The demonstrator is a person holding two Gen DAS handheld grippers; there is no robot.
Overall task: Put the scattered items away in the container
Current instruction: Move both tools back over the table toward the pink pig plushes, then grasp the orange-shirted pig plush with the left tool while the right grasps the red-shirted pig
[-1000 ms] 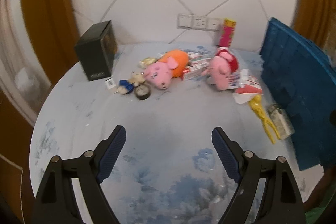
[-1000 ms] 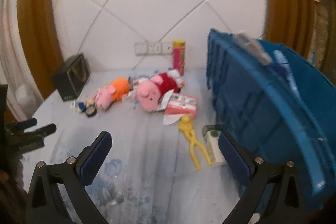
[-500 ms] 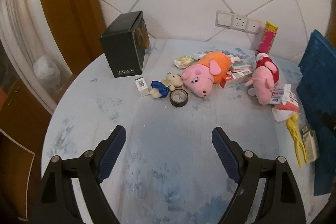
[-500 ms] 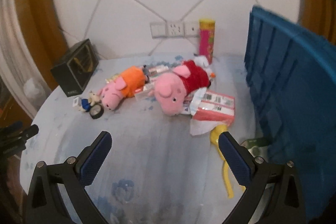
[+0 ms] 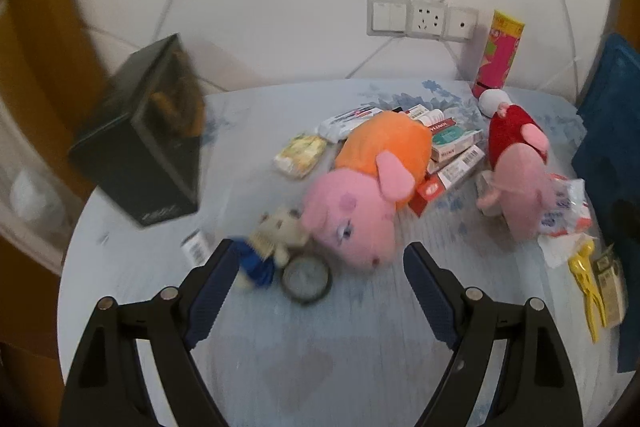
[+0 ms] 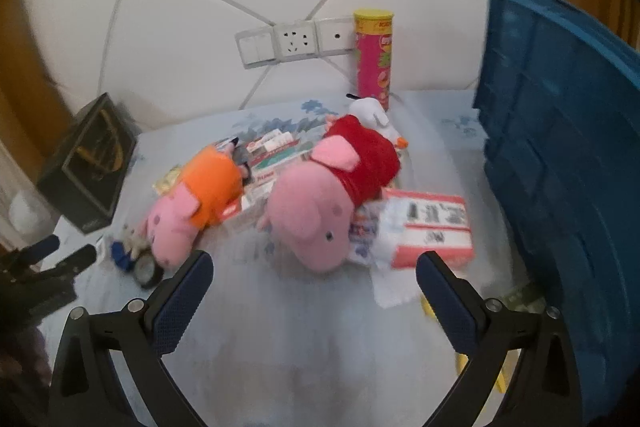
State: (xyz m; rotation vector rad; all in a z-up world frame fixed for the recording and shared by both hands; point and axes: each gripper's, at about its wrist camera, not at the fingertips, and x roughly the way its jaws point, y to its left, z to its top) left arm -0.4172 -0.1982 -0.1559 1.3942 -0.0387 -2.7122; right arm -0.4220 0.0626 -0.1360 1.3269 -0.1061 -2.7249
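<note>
1. left wrist: left gripper (image 5: 316,267) spread wide, nothing in it, low over the tape roll (image 5: 307,279) and small bear (image 5: 276,235), w/ the orange pig (image 5: 368,187) just beyond. step looks like approach for a first pick; blue bin (image 5: 608,131) at the right edge.
2. right wrist: right gripper (image 6: 316,279) also spread, empty, aimed at the red pig (image 6: 332,195) lying half on a tissue pack (image 6: 428,227). bin (image 6: 560,147) close on the right. next prob. needs jaws brought around the pig's head, then squeezed.
</note>
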